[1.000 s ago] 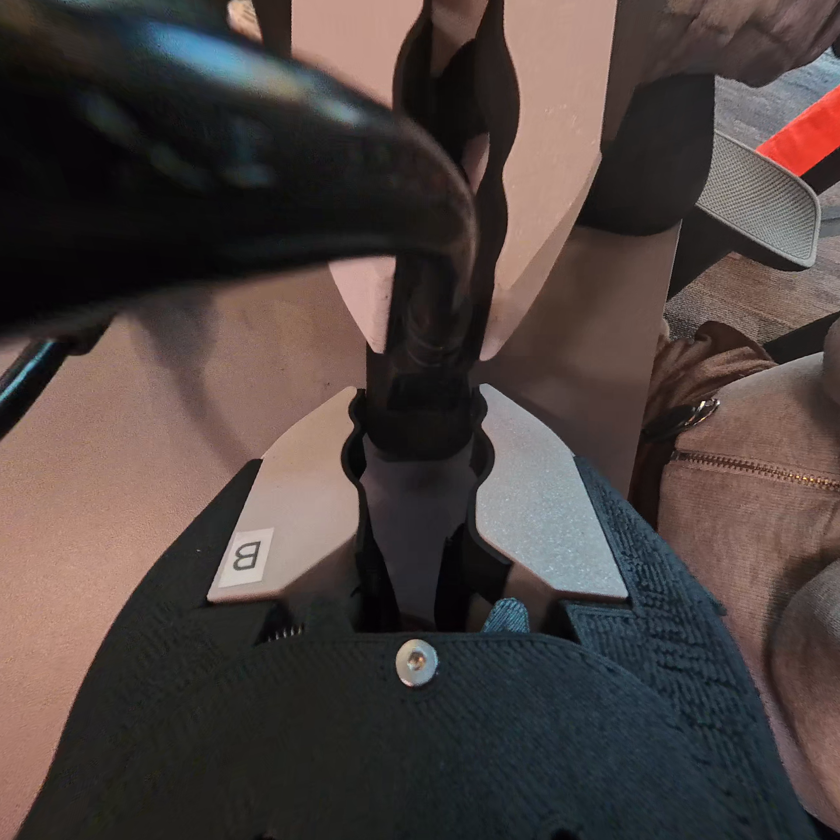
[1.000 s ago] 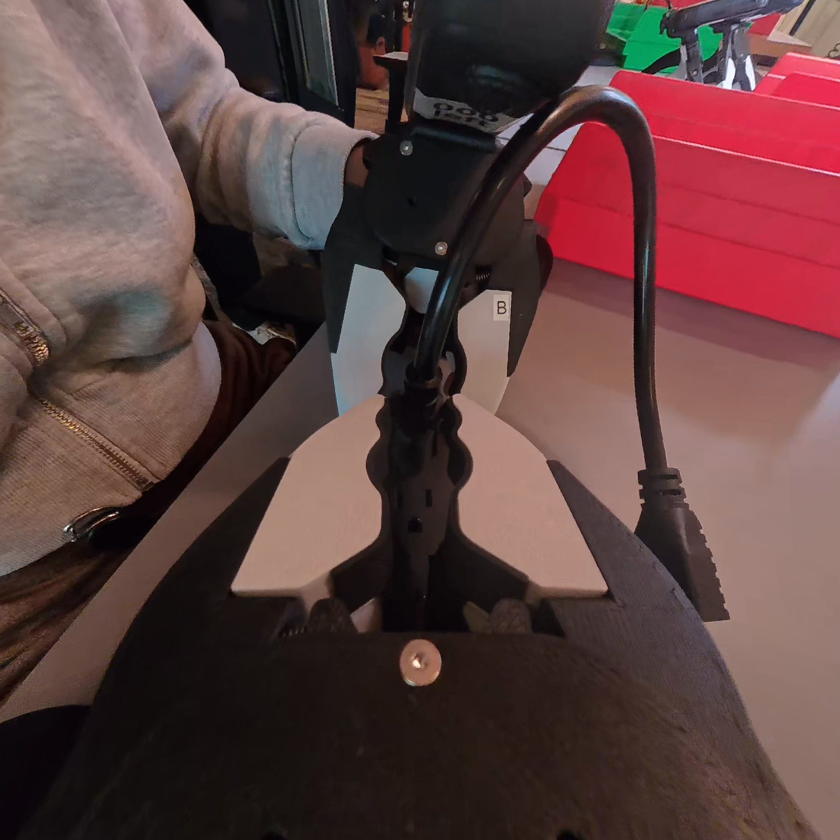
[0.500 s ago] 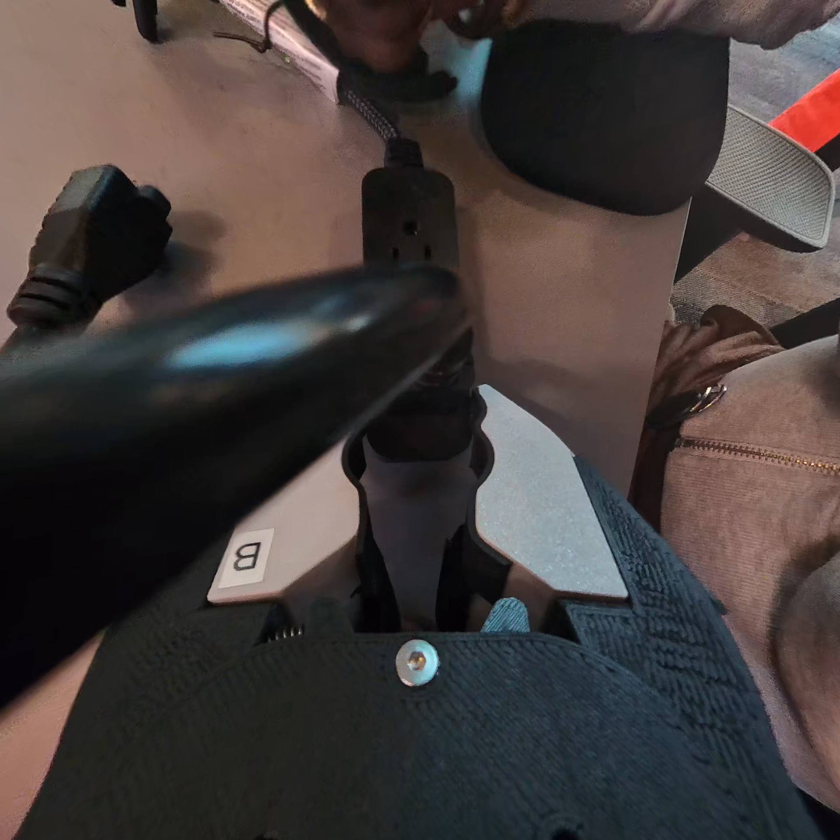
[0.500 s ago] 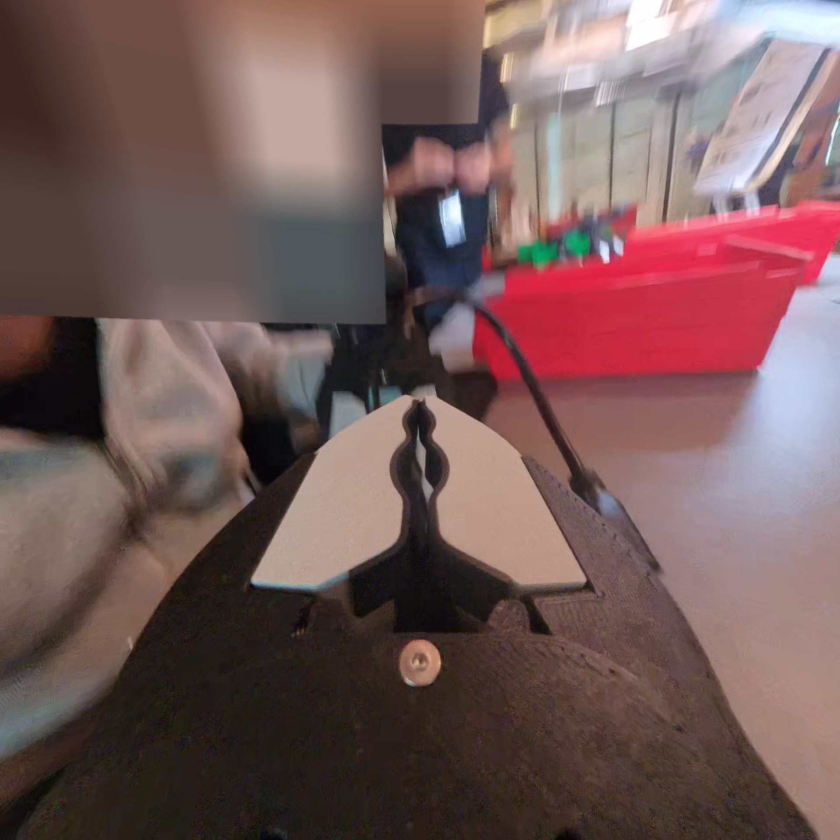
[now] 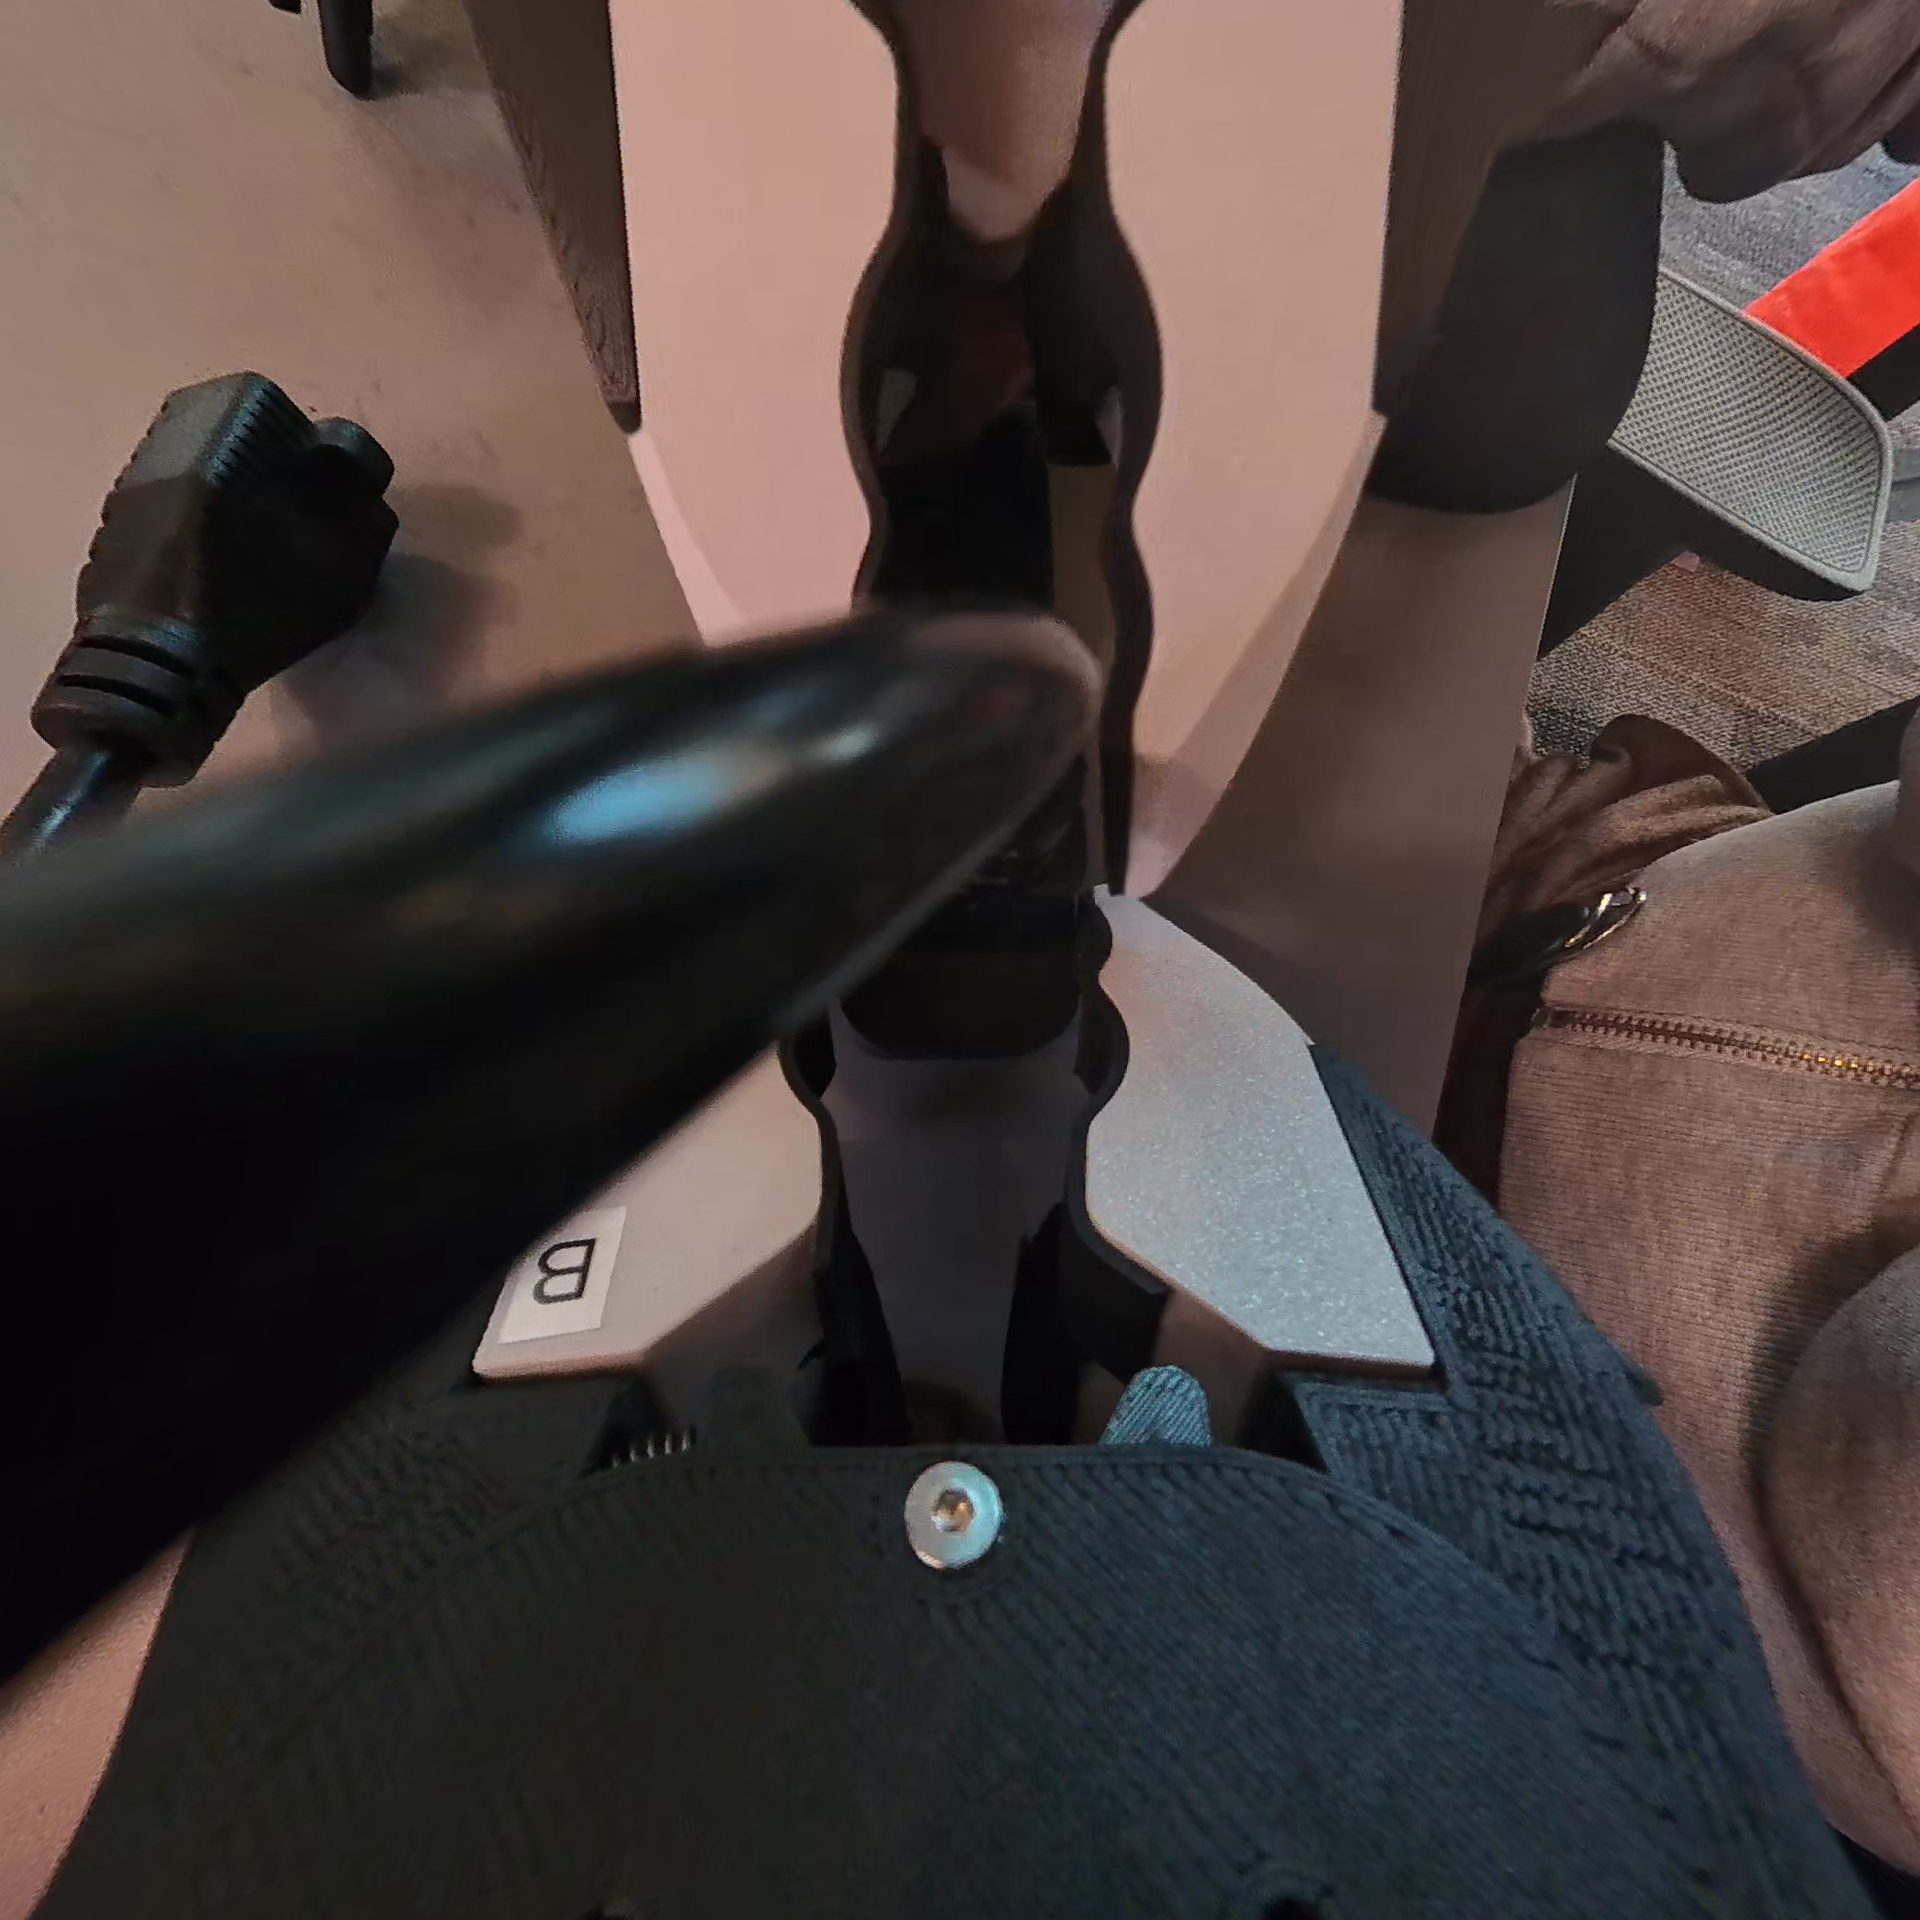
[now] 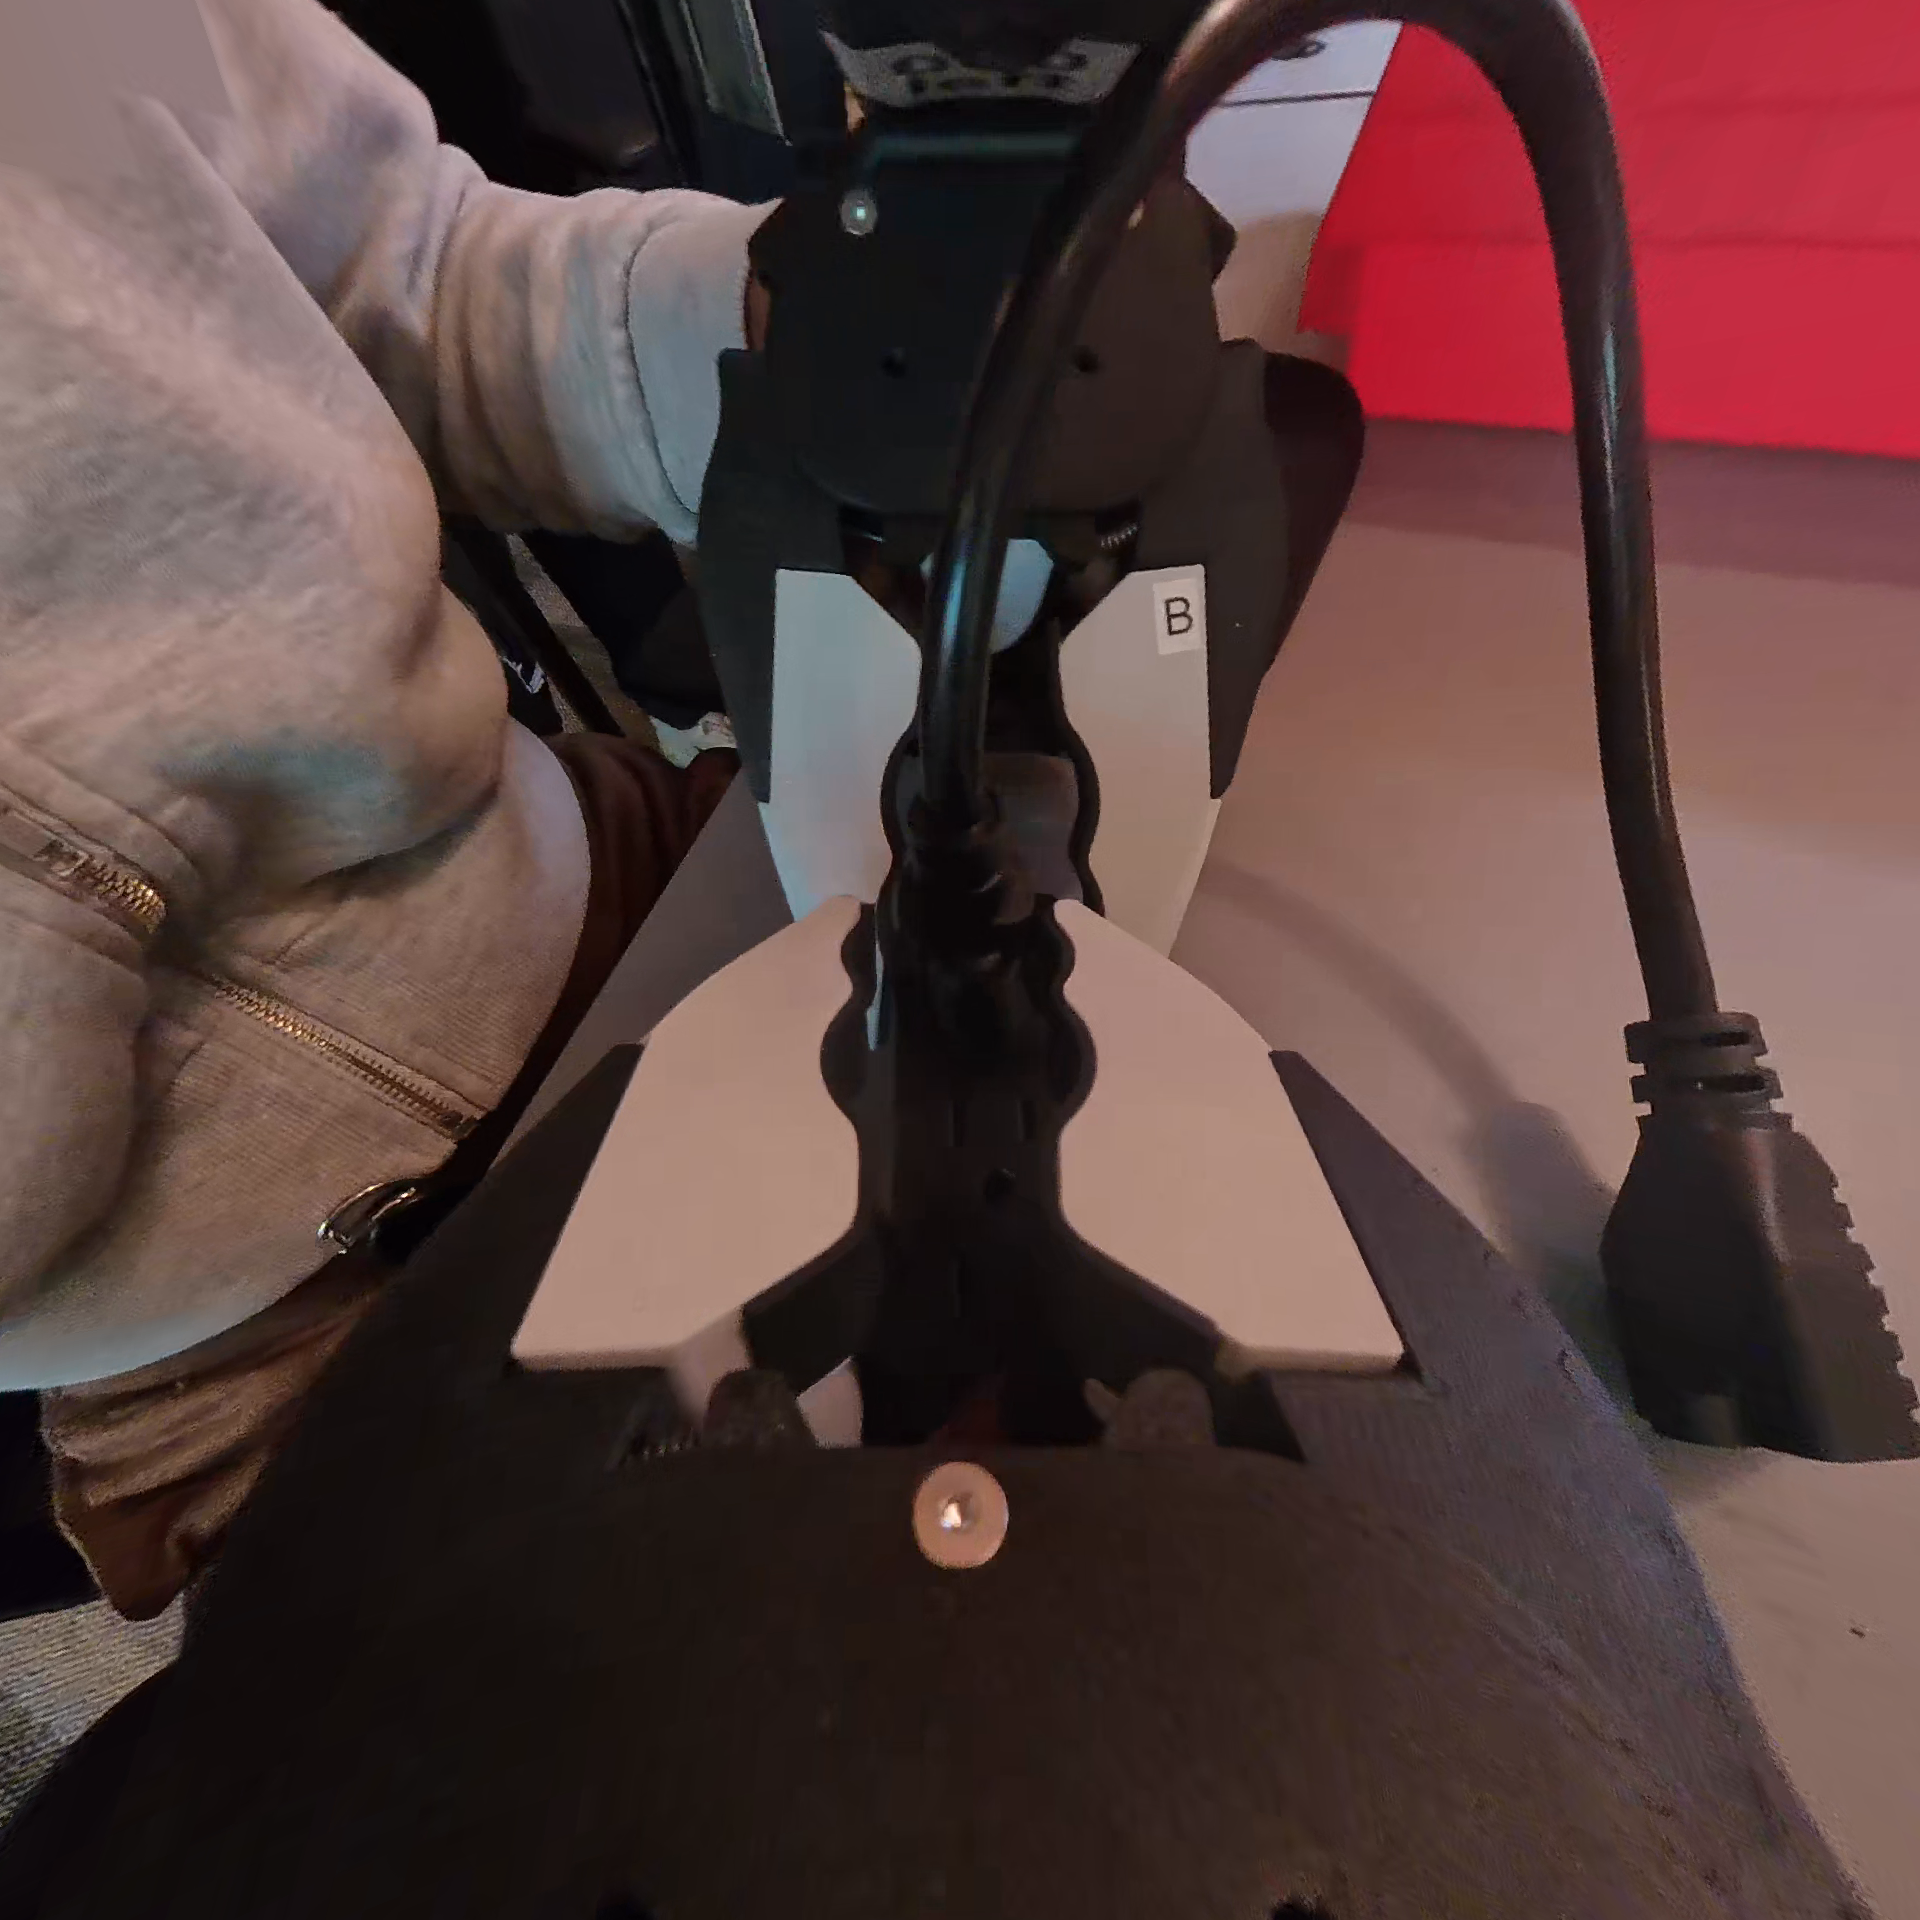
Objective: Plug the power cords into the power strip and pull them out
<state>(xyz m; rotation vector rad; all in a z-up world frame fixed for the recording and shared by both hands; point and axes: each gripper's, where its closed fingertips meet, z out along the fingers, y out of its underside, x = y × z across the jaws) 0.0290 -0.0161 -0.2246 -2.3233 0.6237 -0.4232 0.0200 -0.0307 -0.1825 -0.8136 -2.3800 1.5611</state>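
My left gripper point(image 5: 961, 935) is shut on the black plug point(image 5: 966, 966) of a power cord point(image 5: 520, 883), which loops back past the camera. Facing it tip to tip, my right gripper point(image 6: 961, 935) is shut on the black socket end of the power strip point(image 6: 961, 1143). Plug and socket meet between the two sets of fingertips; I cannot tell how deep the plug sits. The right gripper's fingers point(image 5: 1247, 416) fill the top of the left wrist view. The cord point(image 6: 1600, 520) arcs up and right to a free black connector point(image 6: 1756, 1278) lying on the table.
The grey table point(image 6: 1455, 727) has its edge close on the person's side. A grey sleeve point(image 6: 312, 520) and zippered top point(image 5: 1714, 1143) are beside the grippers. Red bins point(image 6: 1662, 260) stand behind. The free connector also shows at left point(image 5: 208, 540). A chair part point(image 5: 1766, 447) is at right. The left gripper's tips are roughly 4 centimetres from the right gripper's. The free black connector point(image 6: 1756, 1278) is about 10 centimetres from my left fingertips. Look for it in the left wrist view point(image 5: 222, 469) too.
Half a second ago my right gripper was swung away, shut on nothing, with the socket lying on the table. Now it is back opposite my left gripper, shut on the socket. The left kept its plug.
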